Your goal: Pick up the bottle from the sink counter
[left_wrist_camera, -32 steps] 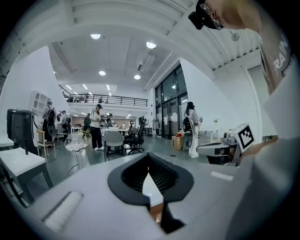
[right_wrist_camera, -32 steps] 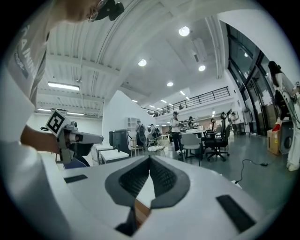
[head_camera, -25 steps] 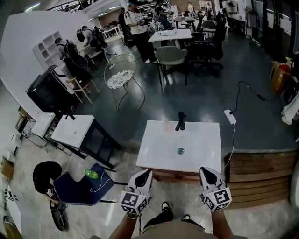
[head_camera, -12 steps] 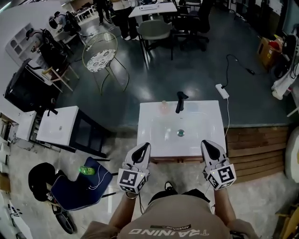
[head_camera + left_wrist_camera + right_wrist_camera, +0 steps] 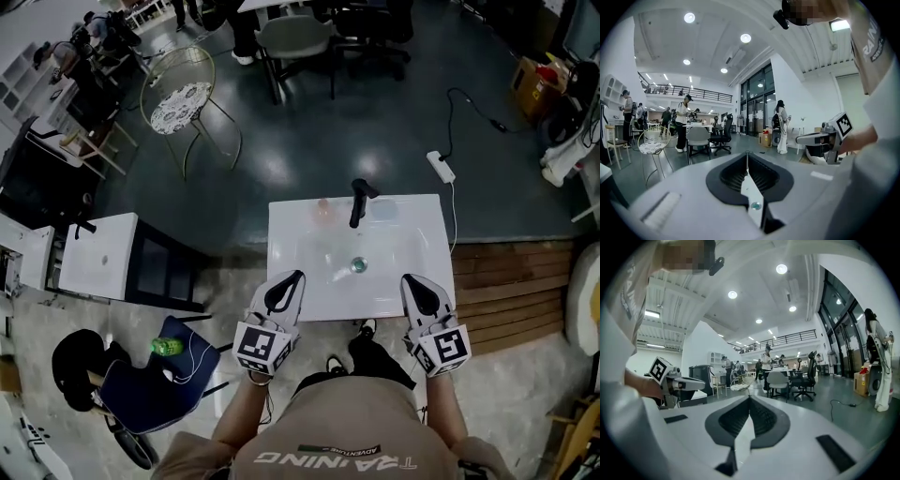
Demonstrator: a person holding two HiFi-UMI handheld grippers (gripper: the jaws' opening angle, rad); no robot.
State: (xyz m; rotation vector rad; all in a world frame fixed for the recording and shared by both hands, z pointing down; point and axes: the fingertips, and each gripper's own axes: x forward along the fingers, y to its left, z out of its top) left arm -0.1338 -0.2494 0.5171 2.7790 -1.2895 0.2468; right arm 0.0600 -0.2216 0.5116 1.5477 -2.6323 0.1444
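A small pale pinkish bottle (image 5: 323, 208) stands at the back of the white sink counter (image 5: 300, 291), just left of the black faucet (image 5: 358, 202). A drain (image 5: 358, 265) sits mid-basin. My left gripper (image 5: 296, 276) is shut and empty over the counter's front left edge, well short of the bottle. Over the front right edge hovers my right gripper (image 5: 410, 279), also shut and empty. In the left gripper view the left gripper (image 5: 746, 152) points level across the room, jaws closed in a line. The right gripper view shows the right gripper (image 5: 749, 397) the same way. Neither gripper view shows the bottle.
A pale bluish item (image 5: 382, 208) lies right of the faucet. A second white sink unit (image 5: 98, 267) stands to the left, with a blue chair holding a green bottle (image 5: 166, 346) below it. A wooden platform (image 5: 511, 291) and a power strip (image 5: 440, 167) are on the right.
The person has stepped up to the sink counter, which has come closer in the head view. Both grippers now reach over its front edge, still shut.
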